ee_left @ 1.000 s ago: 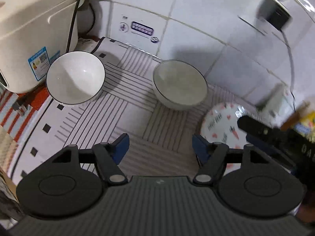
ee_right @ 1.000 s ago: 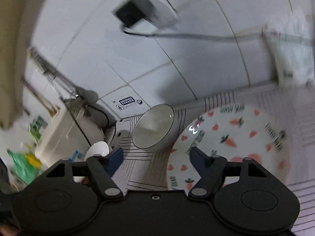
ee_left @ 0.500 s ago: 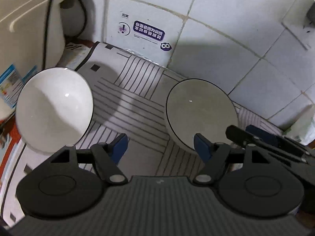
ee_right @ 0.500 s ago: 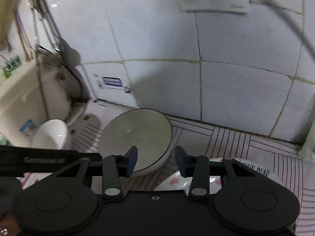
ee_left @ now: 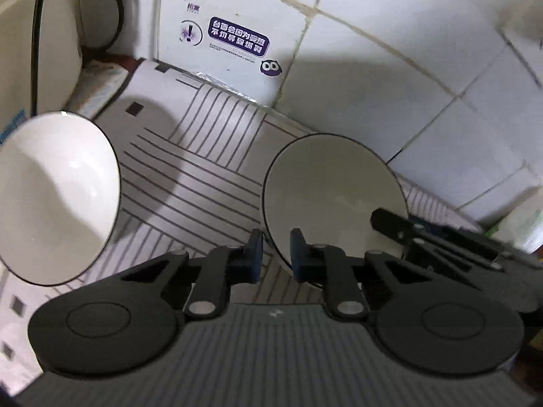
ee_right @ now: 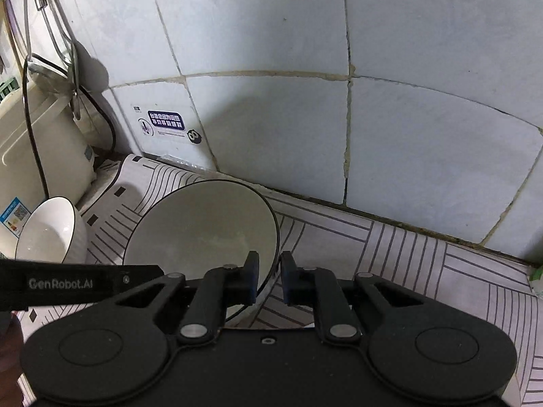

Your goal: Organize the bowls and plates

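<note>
Both grippers dropped, clamping bowl rim

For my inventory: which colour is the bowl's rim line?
Black, on a white bowl; clearest in the right wrist view.

Between the left bowl and the right bowl lies an open strip of striped mat, wide enough to pass. The tiled wall closes the back. A cream appliance and its cord block the left; beyond that, blurred.
</note>
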`<state>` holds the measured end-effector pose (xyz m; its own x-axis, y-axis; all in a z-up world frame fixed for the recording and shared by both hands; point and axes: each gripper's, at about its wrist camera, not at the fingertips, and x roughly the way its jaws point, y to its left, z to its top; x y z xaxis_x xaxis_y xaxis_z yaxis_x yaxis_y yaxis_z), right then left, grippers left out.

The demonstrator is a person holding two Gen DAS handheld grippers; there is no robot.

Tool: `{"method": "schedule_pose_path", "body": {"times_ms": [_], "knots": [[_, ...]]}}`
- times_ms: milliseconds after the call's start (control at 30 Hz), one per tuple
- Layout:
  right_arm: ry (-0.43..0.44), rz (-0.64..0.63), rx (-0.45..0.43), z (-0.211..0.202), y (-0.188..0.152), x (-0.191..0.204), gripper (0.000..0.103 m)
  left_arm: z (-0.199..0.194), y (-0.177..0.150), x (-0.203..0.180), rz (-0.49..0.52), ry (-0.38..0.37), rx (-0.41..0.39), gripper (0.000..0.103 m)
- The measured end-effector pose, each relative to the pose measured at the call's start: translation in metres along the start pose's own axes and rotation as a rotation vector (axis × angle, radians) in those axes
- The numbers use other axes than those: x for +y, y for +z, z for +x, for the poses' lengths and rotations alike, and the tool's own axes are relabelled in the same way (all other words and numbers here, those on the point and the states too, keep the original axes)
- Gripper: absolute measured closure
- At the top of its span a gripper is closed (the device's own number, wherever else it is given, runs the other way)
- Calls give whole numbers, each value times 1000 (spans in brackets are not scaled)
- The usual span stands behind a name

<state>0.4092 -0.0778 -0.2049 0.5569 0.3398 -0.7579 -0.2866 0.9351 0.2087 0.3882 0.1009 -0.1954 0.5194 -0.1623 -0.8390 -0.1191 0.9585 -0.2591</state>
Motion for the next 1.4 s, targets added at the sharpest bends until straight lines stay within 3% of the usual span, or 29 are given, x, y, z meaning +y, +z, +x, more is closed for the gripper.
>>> {"method": "schedule_pose_path", "body": {"times_ms": [267, 733, 867, 1133, 1400], "knots": [[32, 15, -13, -29, -5, 7, 86, -41, -12, 0, 50, 3, -11, 87], [64, 45, -78, -144, -44, 35, 84, -144, -63, -8, 140, -26, -5, 88], [57, 46, -101, -174, -65, 39, 84, -167, -84, -10, 156, -70, -3, 88], [86, 74, -115, -212, -108, 40, 83, -197, -123, -22, 213, -42, -4, 88], [122, 95, -141, -223, -147, 43, 82, -195, -150, -17, 222, -44, 60, 88]]}}
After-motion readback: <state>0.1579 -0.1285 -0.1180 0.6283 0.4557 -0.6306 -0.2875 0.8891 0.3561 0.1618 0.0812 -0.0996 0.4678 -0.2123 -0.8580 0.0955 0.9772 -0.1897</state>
